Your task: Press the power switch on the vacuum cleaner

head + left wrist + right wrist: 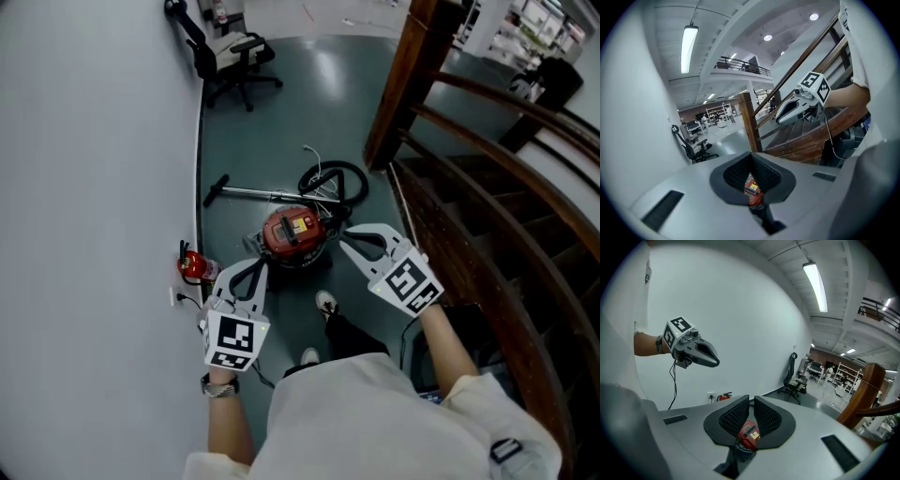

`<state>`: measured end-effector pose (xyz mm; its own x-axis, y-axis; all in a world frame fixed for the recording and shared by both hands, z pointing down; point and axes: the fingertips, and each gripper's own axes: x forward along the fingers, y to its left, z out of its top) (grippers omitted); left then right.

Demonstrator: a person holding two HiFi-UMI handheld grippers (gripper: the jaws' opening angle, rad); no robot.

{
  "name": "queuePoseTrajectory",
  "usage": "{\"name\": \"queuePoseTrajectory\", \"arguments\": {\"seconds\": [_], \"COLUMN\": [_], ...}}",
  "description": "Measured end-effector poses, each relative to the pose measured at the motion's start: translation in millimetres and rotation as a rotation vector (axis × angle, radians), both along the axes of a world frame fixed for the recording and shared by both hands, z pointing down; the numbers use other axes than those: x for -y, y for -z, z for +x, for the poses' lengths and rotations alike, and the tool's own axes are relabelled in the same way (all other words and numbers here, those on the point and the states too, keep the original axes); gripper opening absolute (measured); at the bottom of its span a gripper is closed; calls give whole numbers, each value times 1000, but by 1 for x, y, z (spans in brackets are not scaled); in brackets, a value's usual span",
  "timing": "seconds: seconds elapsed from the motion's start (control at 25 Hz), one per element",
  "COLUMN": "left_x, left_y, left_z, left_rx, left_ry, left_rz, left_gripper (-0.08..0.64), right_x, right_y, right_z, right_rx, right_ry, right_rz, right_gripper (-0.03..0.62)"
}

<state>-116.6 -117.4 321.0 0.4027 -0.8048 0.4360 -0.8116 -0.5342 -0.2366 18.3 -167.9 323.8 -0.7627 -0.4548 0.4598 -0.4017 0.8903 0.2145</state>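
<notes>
With left gripper and right gripper clenched empty above the vacuum cleaner, could miss the switch if aimed badly.

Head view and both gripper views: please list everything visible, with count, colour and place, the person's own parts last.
Round canister vacuum cleaner: one, red with black base, on the floor between the grippers.
Coiled hose: one, black, just behind the vacuum cleaner.
Metal wand: one, silver with black end, lying on the floor left of the hose.
Fire extinguisher: one, red, at the wall's foot.
Office chair: one, black, farther along the wall.
Wooden stair railing: one, brown, right.
Shoes: two, white, below the vacuum cleaner.
Left gripper: one, white, jaws together, empty.
Right gripper: one, white, jaws together, empty.
</notes>
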Motion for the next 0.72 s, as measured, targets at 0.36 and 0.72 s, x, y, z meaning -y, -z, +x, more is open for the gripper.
{"name": "queuePoseTrajectory", "arguments": {"seconds": [0.36,0.72], "left_x": [37,78], "left_y": [-18,-54], "left_z": [-4,1], "left_rx": [-10,0], "left_ry": [47,61], "left_rz": [-48,-109], "left_gripper": [0,0], "right_x": [44,84], "right_y": [-37,-81], "right_z": [-19,-20], "right_rx": [-51,-101], "right_ry": [76,123], "right_rz": [-50,-94], "right_gripper": [34,34]}}
